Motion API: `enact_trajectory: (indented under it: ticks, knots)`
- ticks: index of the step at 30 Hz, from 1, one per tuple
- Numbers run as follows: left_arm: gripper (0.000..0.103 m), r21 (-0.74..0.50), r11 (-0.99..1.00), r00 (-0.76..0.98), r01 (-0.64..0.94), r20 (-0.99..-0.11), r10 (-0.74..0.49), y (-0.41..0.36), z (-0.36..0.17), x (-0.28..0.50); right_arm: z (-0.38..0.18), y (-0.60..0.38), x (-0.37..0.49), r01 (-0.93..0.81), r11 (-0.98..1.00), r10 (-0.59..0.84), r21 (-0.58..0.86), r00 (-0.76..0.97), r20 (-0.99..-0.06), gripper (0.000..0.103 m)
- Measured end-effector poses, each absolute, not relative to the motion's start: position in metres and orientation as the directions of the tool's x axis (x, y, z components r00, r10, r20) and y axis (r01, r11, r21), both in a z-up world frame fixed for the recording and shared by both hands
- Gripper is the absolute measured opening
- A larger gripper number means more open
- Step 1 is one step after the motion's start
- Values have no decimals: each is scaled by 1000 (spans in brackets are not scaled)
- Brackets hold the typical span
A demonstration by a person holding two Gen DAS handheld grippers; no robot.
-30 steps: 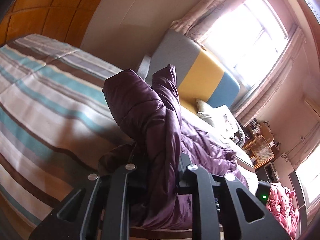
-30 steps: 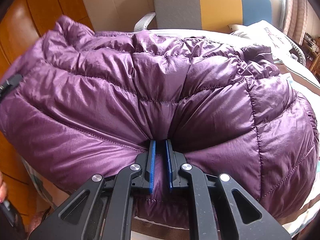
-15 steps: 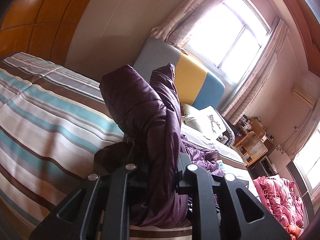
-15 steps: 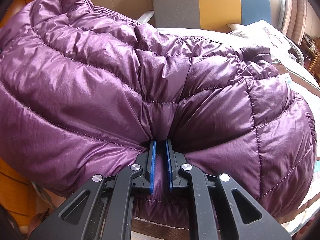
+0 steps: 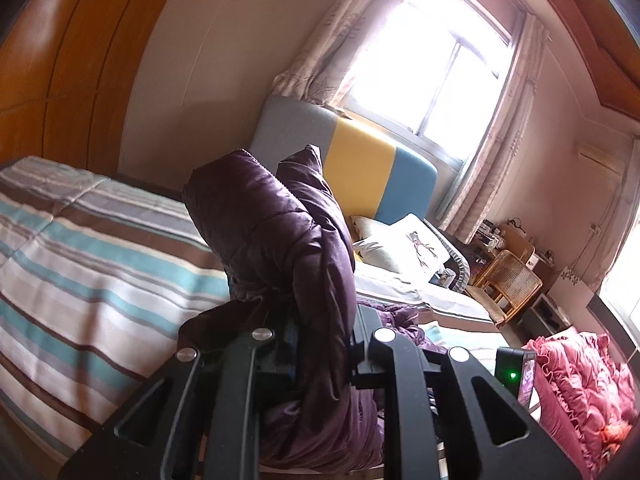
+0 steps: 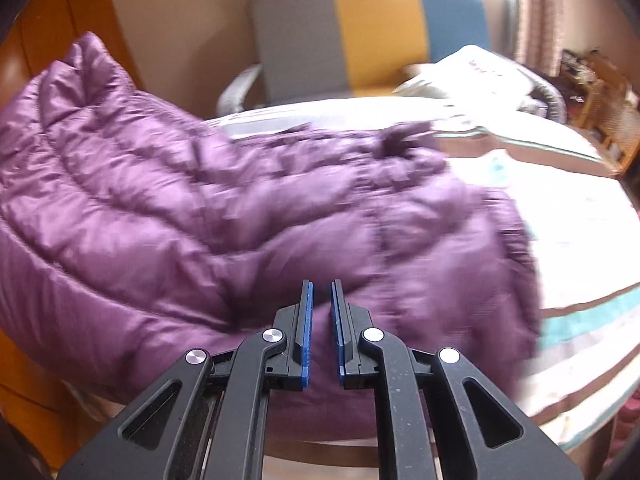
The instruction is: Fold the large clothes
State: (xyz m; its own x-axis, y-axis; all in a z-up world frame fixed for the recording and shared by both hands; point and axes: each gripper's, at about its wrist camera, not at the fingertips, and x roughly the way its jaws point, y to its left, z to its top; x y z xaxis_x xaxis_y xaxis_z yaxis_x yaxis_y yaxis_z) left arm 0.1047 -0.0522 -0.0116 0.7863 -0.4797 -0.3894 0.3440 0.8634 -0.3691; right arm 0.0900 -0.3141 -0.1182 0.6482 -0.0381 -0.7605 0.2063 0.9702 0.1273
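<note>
— On the bed (image 6: 568, 240), where does the jacket (image 6: 224, 216) lie?
— It sprawls across the striped cover, bulk toward the left side, one puffy end rising near the wooden wall (image 5: 60, 60). The headboard (image 6: 360, 32) stands beyond it.
— And the right gripper (image 6: 321, 320)?
— Its blue pads (image 6: 306, 328) stand a narrow gap apart; purple cloth shows between them, but the frame is blurred, so whether they pinch it cannot be told.
— The left gripper (image 5: 320, 344)?
— It is clamped on a thick fold of the jacket (image 5: 288, 248), which stands up between the fingers above the cover. The pads themselves are hidden by cloth.
— Anything else near?
— Pillows (image 5: 404, 248) by the headboard, a wicker chair (image 5: 508, 284) past the bed, a pink quilt (image 5: 580, 376) at the right, and a bright window (image 5: 440, 60)
</note>
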Motion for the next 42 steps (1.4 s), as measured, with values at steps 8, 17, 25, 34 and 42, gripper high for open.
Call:
enact_trajectory:
  ticks: [8, 17, 25, 34, 42]
  knots:
    - [16, -333, 838, 760, 434, -365, -538, -103, 6, 100, -117, -377, 65, 359, 930, -172, 84, 624, -762, 10]
    - [16, -288, 778, 683, 558, -373, -628, -172, 5, 94, -123, -401, 51, 421, 902, -210, 92, 616, -759, 10]
    - [17, -293, 701, 543, 650, -467, -698, -226, -28, 100, -125, -421, 45, 459, 880, -214, 125, 617, -757, 10]
    - [23, -266, 636, 412, 725, -572, -709, -267, -79, 97, -124, -450, 34, 498, 848, -210, 181, 629, -748, 10]
    - [90, -347, 381, 236, 857, -393, -889, -227, -76, 47, -84, -446, 30, 395, 885, -150, 246, 743, -652, 10]
